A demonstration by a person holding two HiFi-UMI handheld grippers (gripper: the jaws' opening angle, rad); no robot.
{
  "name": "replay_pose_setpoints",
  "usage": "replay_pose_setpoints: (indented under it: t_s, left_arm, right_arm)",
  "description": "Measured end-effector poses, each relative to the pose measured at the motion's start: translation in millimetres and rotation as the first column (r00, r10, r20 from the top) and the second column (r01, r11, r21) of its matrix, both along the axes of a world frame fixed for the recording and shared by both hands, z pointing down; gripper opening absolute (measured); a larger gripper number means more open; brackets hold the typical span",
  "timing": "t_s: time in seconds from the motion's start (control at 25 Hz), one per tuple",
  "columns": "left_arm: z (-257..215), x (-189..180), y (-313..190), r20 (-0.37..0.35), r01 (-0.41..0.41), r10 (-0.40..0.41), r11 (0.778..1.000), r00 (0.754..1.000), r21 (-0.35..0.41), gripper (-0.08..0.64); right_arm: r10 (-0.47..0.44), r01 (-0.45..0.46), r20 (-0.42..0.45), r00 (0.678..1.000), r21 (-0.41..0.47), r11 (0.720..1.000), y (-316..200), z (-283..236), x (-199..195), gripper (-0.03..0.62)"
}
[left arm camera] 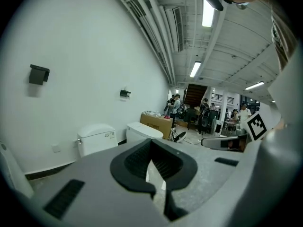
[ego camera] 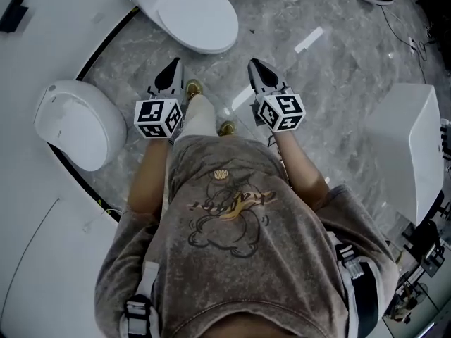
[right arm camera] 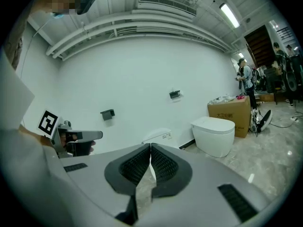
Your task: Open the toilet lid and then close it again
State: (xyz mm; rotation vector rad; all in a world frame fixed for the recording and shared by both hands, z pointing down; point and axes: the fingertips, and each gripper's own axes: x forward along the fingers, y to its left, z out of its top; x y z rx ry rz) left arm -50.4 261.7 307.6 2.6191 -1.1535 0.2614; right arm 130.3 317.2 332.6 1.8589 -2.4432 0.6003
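Note:
A white toilet (ego camera: 194,14) with its lid down stands on the grey marble floor just ahead of me. Its tank (left arm camera: 97,138) shows left of the jaws in the left gripper view, and its top (right arm camera: 158,135) peeks over the jaws in the right gripper view. My left gripper (ego camera: 171,69) and right gripper (ego camera: 255,65) hang side by side short of the bowl, touching nothing. Both are shut and empty: the left gripper (left arm camera: 151,142) and the right gripper (right arm camera: 150,146) each show ribbed pads meeting at the tips. The left gripper's body (right arm camera: 71,138) appears in the right gripper view.
A second white toilet (ego camera: 74,125) sits at my left on a raised white platform (ego camera: 28,210). Another closed toilet (right arm camera: 215,134) and a cardboard box (right arm camera: 229,115) stand to the right. A white cabinet (ego camera: 412,146) is at my right. People stand in the background (left arm camera: 175,103).

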Motion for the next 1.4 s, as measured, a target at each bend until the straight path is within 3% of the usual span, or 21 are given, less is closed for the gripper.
replay_pose_setpoints:
  t_s: [0.28,0.64,1.12,1.4]
  left_arm:
    - [68.4,12.0,-72.4,0.001,-0.030,0.031,0.996,1.000,-0.084,0.009]
    - [190.5,19.1,-148.5,0.041,-0.053,0.063,0.978,0.997,-0.202,0.009]
    - [422.5,30.5,-164.1,0.070,-0.077,0.107,0.934,0.992,-0.349,0.009]
    - [497.4,34.3,-171.0,0.085,-0.063,0.102,0.924,0.991,-0.376,0.009]
  right_arm:
    - [0.011,-0.010,0.012,1.000,-0.067,0.998,-81.8,57.5,-1.1,0.029]
    - [0.008,-0.005,0.016,1.000,-0.204,0.979,-156.7,184.0,-0.7,0.029]
    - [0.007,0.004,0.031,0.999,-0.356,0.934,-178.4,401.3,-14.5,0.028]
    - [-0.007,0.013,0.018,1.000,-0.396,0.918,-179.4,475.1,-15.1,0.029]
